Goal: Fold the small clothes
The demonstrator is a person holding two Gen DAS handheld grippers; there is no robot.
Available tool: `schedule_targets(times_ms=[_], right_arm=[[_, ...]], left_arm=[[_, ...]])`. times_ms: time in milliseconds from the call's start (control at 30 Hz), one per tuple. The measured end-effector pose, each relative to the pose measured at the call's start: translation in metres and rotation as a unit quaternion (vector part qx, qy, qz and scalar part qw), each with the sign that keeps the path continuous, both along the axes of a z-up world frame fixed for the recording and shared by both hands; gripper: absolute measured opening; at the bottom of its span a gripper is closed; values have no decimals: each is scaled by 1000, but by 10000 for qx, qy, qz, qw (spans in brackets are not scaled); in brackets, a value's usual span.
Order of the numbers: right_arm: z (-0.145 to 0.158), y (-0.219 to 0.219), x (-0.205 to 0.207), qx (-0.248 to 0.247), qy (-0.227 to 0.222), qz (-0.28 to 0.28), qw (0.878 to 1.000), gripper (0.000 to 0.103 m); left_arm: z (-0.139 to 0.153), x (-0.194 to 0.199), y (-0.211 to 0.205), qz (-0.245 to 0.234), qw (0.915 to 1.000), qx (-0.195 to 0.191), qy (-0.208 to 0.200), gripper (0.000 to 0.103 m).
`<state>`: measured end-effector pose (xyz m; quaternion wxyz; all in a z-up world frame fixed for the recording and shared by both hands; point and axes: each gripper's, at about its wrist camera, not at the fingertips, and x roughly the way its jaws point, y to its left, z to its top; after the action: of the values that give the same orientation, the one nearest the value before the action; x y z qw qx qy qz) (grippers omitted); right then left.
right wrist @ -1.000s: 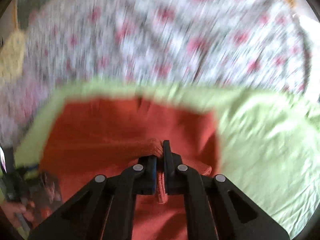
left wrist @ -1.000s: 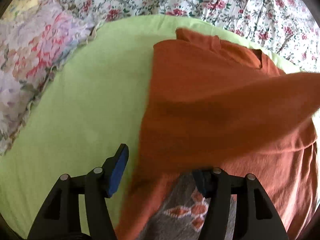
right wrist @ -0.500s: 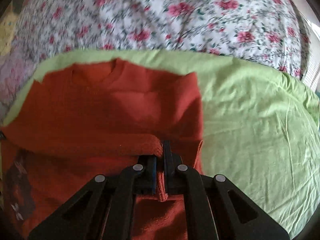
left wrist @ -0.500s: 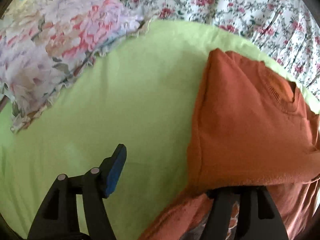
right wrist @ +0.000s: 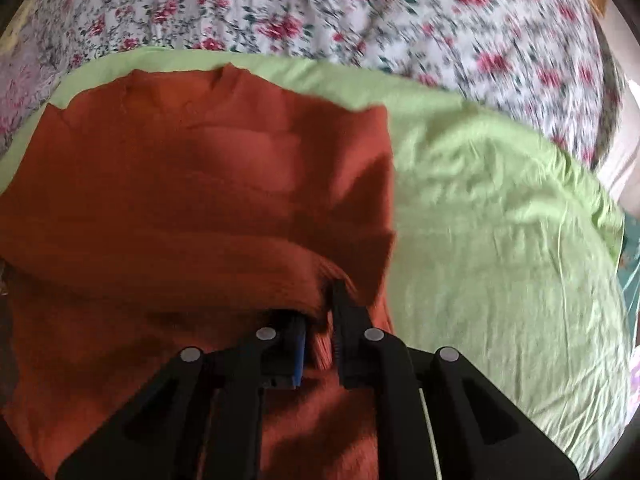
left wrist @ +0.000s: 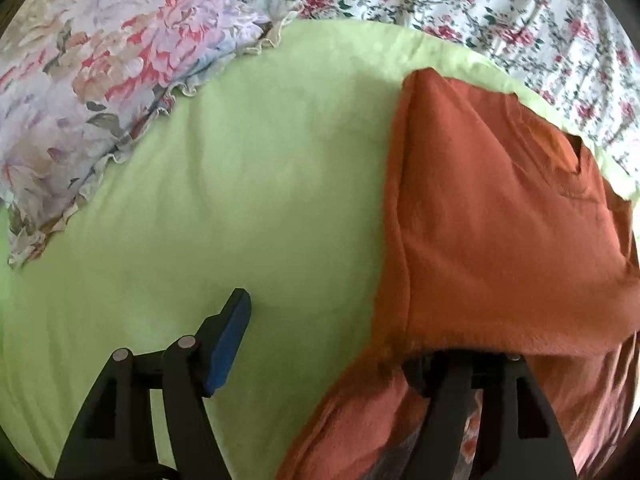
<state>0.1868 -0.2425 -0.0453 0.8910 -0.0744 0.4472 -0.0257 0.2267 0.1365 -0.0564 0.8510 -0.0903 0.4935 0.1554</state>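
One orange garment (right wrist: 192,184) lies on the green sheet (left wrist: 248,184) of the bed, its lower hem folded up toward the collar. The fold's edge runs across, between two grippers. The right gripper (right wrist: 320,332) is nearer: a ribbed hem sits between its jaws, which are opening, with the grip looking slack. The left gripper (left wrist: 332,348) is at the garment's left edge, jaws wide and opening, one blue pad over bare sheet, the other hidden under cloth; it holds nothing. Two floral bedcovers (left wrist: 500,12) lie beyond

Left tongs (left wrist: 332,344) are opening, one finger under the folded orange shirt (left wrist: 500,220) on the green sheet (left wrist: 240,200).
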Motion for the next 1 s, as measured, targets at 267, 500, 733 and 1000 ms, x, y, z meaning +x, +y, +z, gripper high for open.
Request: schedule_targets(times_ms=[267,500,733,1000], right_arm=[[13,-52,-40,1382,188,-662,9880,47],[30,-76,-7,1979,-59,-1001,9751,52],[11,-48,38,1628,265,-569,9847,31],[30,-44,38,1460,-169,-433,9882,5]], left_arm=[[25,-40,9,-560,9952,-794,108,69],[50,16,5,-448,9936,-984,-334,71],[22,103,-3,-435,9958,-808,-9,74],[13,125,-3,-431,9967,-651,-228,14]])
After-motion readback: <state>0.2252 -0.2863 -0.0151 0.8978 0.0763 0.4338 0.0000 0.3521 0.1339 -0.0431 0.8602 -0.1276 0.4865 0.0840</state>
